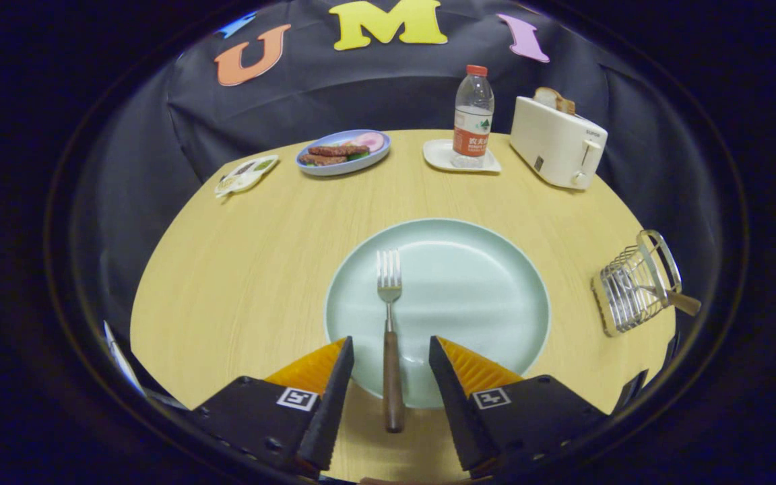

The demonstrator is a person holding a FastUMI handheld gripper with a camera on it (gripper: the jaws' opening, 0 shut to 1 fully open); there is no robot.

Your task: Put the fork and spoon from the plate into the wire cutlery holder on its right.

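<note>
Fork (390, 330) lies on the pale green plate (496, 283), left of the plate's middle, tines pointing toward the far edge of the table (240, 269). Its dark wooden handle crosses the plate's near rim and overhangs onto the table surface. No spoon on the plate. A wooden handle sticks out of the wire cutlery holder (634, 286) at the table's right edge; likely the spoon is already in, so the fork is the piece left.

Gripper (390, 360) hangs over the near edge of the table, fingers spread wide with the fork handle running between them. Neither orange-faced finger touches it; clear gap on both sides. Nothing held.

Handling, by judgement: the fork looks stiff and light, metal head, smooth handle. Head end is probably heavier, so a pinch far back on the handle could let the tines droop or swing. Better to close on the handle near where it meets the metal neck. It lies flat and low, so the fingers must come right down to the rim to catch it; a slip on glazed plate is the risk.

Beyond the plate, along the far edge: a blue dish of food (344, 151), a water bottle (473, 114) on a small white tray (438, 155), a white toaster (556, 141) with bread in it toward the far right, a small packet (246, 175) at the far left.
</note>
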